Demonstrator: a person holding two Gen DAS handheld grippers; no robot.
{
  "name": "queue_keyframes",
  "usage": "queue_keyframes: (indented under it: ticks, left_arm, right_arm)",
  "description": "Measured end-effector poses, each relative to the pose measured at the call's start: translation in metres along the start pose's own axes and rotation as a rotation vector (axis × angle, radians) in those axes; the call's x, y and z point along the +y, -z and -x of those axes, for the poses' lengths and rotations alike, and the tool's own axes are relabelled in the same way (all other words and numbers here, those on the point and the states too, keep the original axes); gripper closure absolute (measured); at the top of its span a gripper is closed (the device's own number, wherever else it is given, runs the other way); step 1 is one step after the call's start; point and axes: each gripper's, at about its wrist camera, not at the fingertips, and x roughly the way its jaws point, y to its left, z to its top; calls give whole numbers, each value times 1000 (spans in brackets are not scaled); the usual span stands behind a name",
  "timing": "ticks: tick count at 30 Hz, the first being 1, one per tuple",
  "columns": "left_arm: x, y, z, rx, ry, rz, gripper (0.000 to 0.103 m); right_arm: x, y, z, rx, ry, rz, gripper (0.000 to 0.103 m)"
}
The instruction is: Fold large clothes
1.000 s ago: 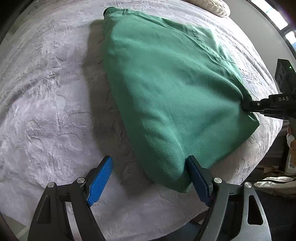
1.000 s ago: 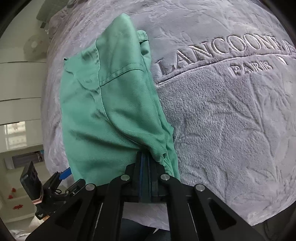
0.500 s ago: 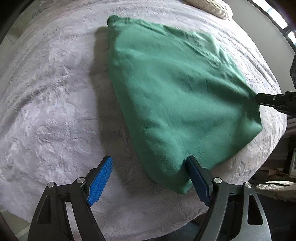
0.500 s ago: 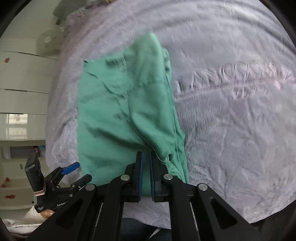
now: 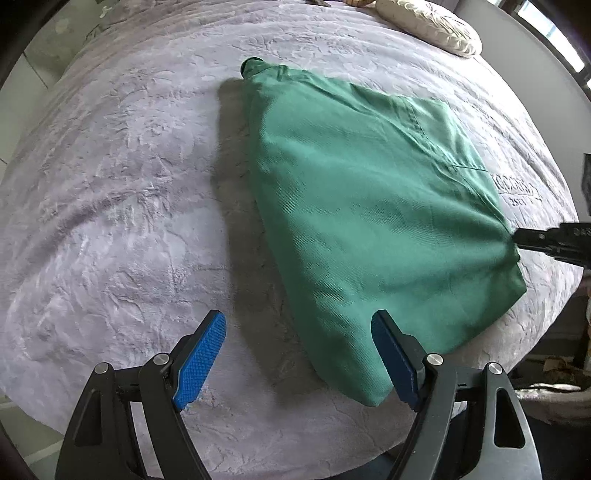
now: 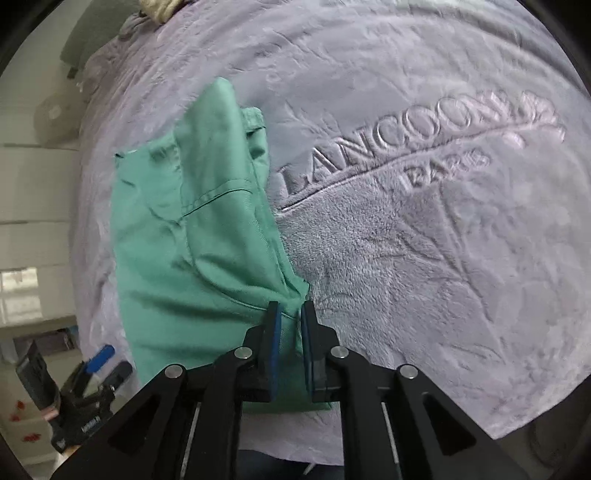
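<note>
A green garment (image 5: 369,206) lies folded on the grey plush bedspread (image 5: 122,192). My left gripper (image 5: 295,354) is wide open above its near corner, holding nothing; its right finger (image 5: 391,354) overlaps the cloth edge. In the right wrist view the garment (image 6: 192,251) lies at left. My right gripper (image 6: 290,325) has its blue pads a small gap apart, with the garment's near edge between them. It also shows at the right edge of the left wrist view (image 5: 546,243), at the garment's right corner.
A cream pillow (image 5: 428,26) lies at the bed's far end. Raised lettering (image 6: 406,147) marks the bedspread right of the garment. The bed's near edge (image 5: 258,443) runs just beyond my left fingers. White cabinets (image 6: 33,192) stand to the left.
My right gripper has gone from shut on the garment's corner to slightly parted, and the lifted corner has settled. Both grippers have drawn back and up from the garment.
</note>
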Motion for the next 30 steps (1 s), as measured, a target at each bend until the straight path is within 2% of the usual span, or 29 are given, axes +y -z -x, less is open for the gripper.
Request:
queue_keyframes:
  ticks: [7,13,14,15,16,17,22,24,30]
  left_arm:
    - [2,-6,3,-2,-28,24,21]
    - [5,-14,9,-4,-39,53,21]
    - [6,-16,10,-4,-40,58,20]
    - [7,-17,10,-2,-46,63,9]
    - [7,-19,11,0,-52,66,0]
    - [8,-20,13,-6,-62,70,0]
    - [10,-28,17,3,-73,91,0]
    - [10,-31,20,2,-85,103,0]
    - [7,-41,32,-35,-121,110,0]
  right_arm:
    - [16,5,22,-23,42,42,90]
    - [41,-2,23,-14,56,88,88]
    - [47,-4,20,-11,64,99,78]
    - [51,-4,21,-12,74,109,57]
    - [56,-4,21,-16,86,120,46]
    - [62,-4,23,-25,95,136,36]
    - [81,-6,26,-32,146,172,35]
    - [87,-8,29,-44,167,182,23]
    - [106,-8,39,-117,255,227,17]
